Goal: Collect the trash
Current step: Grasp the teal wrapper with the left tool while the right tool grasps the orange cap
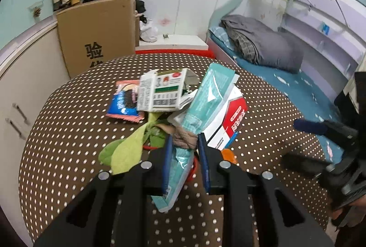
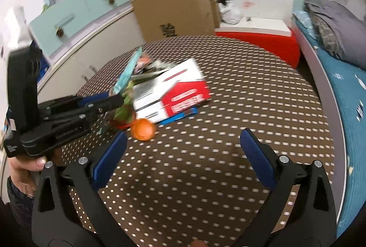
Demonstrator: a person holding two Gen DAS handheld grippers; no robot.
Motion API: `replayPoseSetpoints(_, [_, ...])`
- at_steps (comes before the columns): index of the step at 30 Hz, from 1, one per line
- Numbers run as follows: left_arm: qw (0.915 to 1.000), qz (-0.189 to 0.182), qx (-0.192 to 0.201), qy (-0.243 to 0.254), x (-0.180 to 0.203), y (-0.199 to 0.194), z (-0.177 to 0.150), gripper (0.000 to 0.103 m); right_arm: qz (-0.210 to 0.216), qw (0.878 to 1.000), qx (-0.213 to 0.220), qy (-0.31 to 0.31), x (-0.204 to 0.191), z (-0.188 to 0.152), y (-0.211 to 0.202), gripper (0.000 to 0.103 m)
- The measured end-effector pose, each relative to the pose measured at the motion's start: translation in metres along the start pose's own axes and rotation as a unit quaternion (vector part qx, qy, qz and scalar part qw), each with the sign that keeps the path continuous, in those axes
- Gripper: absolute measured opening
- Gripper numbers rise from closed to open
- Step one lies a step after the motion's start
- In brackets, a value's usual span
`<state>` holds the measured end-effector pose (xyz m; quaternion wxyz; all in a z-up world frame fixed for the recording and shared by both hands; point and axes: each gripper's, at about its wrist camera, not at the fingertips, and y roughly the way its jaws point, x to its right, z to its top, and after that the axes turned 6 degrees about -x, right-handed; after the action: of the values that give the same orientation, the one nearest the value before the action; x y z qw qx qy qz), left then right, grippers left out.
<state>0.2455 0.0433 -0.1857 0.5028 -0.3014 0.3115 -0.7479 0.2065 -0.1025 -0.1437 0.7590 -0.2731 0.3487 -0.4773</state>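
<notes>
My left gripper (image 1: pixel 184 139) is narrowed on the pile: a teal plastic wrapper (image 1: pixel 201 100) runs between its blue pads (image 1: pixel 168 155), its lower end hanging below the fingers and its upper end rising past the tips. A brownish crumpled scrap (image 1: pixel 183 138) sits right at the fingertips, between them. Pads look pressed on the wrapper's sides.

Just past the right fingertip: a red-and-white carton (image 1: pixel 228 119), touching the wrapper. Beyond the tips, a white printed box (image 1: pixel 161 91) lies on a blue-and-pink snack packet (image 1: pixel 124 103). Left of the left finger, green leaf scraps (image 1: pixel 128 148). An orange lid (image 1: pixel 228 154) peeks out beside the right finger. All on the brown polka-dot tablecloth (image 1: pixel 68 132).

My right gripper (image 2: pixel 183 144) stands wide open, nothing between its pads, only cloth below. The orange lid (image 2: pixel 144 129) lies just ahead of its left fingertip; the red-and-white carton (image 2: pixel 173 91) is further ahead, well beyond the tips. The left gripper (image 2: pixel 119 99) shows at the left of this view, a hand (image 2: pixel 25 169) on its handle.
</notes>
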Motion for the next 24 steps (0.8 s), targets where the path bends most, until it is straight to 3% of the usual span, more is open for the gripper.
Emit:
replayPoseSetpoints(3, [0.9996,0.003,0.013,-0.024,-0.009,-0.015,-0.012,0.022,0.008,1.000,-0.010,-0.023,-0.014,0.001,0.013,0.094])
replayPoseSetpoints(9, [0.9976,0.017,0.023,-0.063,-0.025,-0.031,-0.037,0.022,0.007,0.998,-0.039,-0.052,-0.032,0.003,0.045,0.070])
replayPoseSetpoints(12, [0.9969,0.020,0.021,-0.073,-0.029,-0.034,-0.043,0.022,-0.008,0.995,-0.053,-0.079,-0.044,0.003,0.058,0.045])
replayPoseSetpoints(13, [0.9966,0.020,0.021,-0.077,-0.031,-0.035,-0.046,0.022,-0.019,0.995,-0.050,-0.089,-0.049,0.002,0.059,0.030])
replayPoseSetpoints(18, [0.9960,0.019,0.019,-0.085,-0.030,-0.034,-0.047,0.021,-0.007,0.994,-0.050,-0.097,-0.054,-0.005,0.049,0.030])
replayPoseSetpoints(24, [0.9962,0.010,0.023,-0.084,-0.017,-0.039,-0.045,0.021,0.013,0.998,-0.015,-0.060,-0.027,-0.004,0.008,0.030])
